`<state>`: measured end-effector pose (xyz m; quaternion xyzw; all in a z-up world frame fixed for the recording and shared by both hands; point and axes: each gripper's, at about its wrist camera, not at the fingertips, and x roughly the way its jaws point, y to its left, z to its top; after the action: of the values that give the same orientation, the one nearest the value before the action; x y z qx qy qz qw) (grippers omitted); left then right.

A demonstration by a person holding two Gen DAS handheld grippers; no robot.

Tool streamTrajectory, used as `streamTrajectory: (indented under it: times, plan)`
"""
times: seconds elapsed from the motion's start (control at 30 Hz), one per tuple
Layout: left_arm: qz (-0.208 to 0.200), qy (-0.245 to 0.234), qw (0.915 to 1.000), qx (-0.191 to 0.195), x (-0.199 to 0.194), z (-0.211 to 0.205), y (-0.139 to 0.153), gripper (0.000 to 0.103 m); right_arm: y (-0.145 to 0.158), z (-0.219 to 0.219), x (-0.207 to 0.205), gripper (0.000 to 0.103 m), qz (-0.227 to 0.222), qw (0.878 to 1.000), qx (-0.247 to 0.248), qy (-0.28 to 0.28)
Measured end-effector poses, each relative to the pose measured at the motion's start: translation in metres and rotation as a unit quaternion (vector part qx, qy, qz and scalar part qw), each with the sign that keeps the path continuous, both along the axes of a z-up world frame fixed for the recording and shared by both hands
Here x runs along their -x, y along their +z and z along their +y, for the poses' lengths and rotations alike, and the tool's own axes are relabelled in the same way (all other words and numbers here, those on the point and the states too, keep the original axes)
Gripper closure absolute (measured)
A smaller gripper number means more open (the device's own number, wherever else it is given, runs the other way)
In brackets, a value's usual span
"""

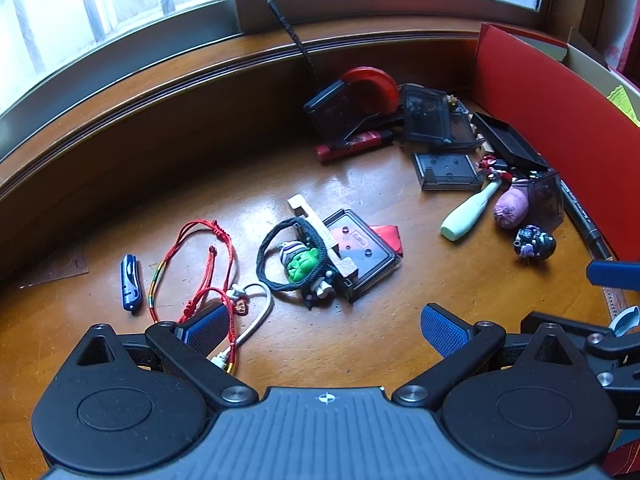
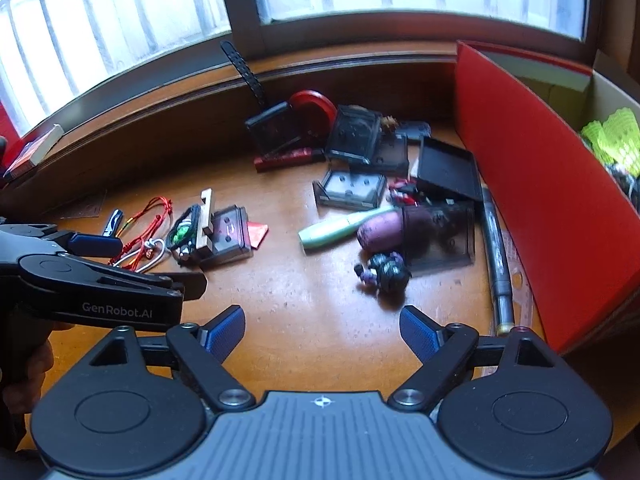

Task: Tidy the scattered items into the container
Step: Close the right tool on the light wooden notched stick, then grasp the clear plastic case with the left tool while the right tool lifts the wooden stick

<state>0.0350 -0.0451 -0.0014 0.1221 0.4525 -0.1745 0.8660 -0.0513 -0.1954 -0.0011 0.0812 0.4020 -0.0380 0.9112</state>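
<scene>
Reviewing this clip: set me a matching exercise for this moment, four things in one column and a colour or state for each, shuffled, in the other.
Things:
1. left gripper
2. bottle-shaped item
3. cord bracelet
4. egg-shaped item

Descriptions:
A. purple
B. red, looped on the wood
C. jaws open, nothing between them
D. pale mint green, lying on its side

Pairs: 1-C, 2-D, 3-B, 4-A

Daylight pours in through the window [image 1: 120, 12] behind the table [image 1: 380, 320], blown out to near white. The polished wood throws back pale glare near its middle, and soft shadows fall toward us. Both views bow hard at the edges. The right wrist view looks slightly smeared around the small figurine [image 2: 384, 270].
</scene>
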Motion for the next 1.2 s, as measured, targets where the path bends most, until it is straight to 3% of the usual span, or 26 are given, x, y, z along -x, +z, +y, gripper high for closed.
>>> streamTrajectory:
  times: [0.17,0.23,0.43,0.67,0.83,1.2]
  plan:
    - [0.001,0.013,0.9999,0.000,-0.005,0.006,-0.001,0.000,0.001,0.006,-0.010,0.027,-0.023,0.999,0.014,0.029]
    - [0.000,0.018,0.9998,-0.001,-0.007,0.009,-0.002,0.000,0.000,0.008,-0.016,0.036,-0.029,0.999,0.006,0.043]
    - [0.004,0.047,0.9989,-0.004,-0.015,0.023,-0.006,0.000,-0.002,0.022,-0.045,0.050,-0.025,0.995,-0.003,0.092]
    - [0.005,0.082,0.9966,-0.013,-0.027,0.042,-0.010,0.000,-0.009,0.040,-0.076,0.057,-0.018,0.989,-0.008,0.144]
    - [0.004,0.099,0.9949,-0.020,-0.034,0.051,-0.012,0.000,-0.015,0.054,-0.095,0.072,-0.011,0.983,-0.012,0.183]
    - [0.011,0.130,0.9912,-0.023,-0.044,0.068,-0.017,0.000,-0.023,0.069,-0.127,0.076,0.004,0.976,-0.018,0.215]
